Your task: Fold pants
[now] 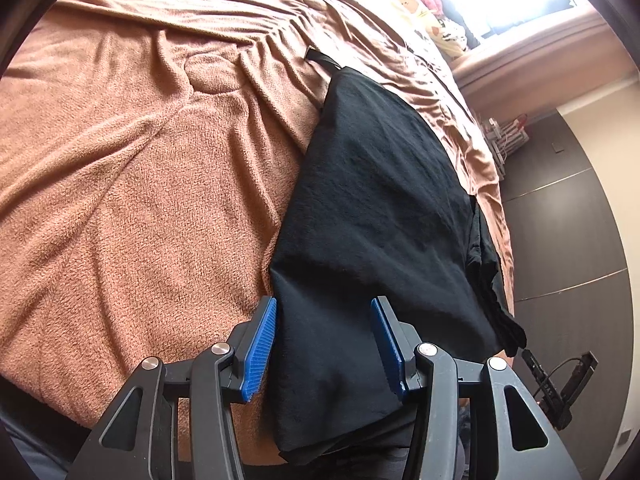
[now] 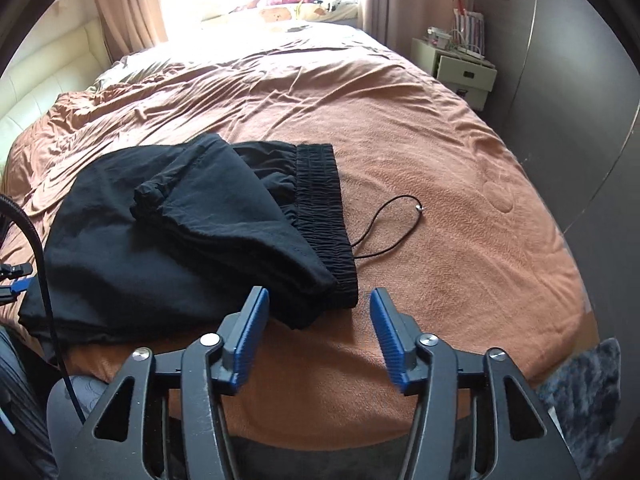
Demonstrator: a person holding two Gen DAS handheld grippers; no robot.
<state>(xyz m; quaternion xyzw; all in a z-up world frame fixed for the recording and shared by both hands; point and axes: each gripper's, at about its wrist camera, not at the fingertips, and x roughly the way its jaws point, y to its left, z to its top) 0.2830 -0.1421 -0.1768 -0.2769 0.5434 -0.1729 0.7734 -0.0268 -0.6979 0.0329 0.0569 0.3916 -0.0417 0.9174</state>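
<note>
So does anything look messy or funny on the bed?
Yes. The black pants are folded, but their drawstring trails out past the waistband in a loose loop on the brown blanket. One bunched cuff also sits crumpled on top instead of lying flat.

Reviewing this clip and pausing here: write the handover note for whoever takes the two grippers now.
Left gripper: open, holding nothing, over the near end of the black pants.
Right gripper: open, empty, just short of the elastic waistband.
Pants lie on the brown blanket, already folded over, legs stacked across the waistband end. Drawstring trails loose on the blanket.
Left: possibly one more fold, tuck the drawstring, smooth the pile.
</note>
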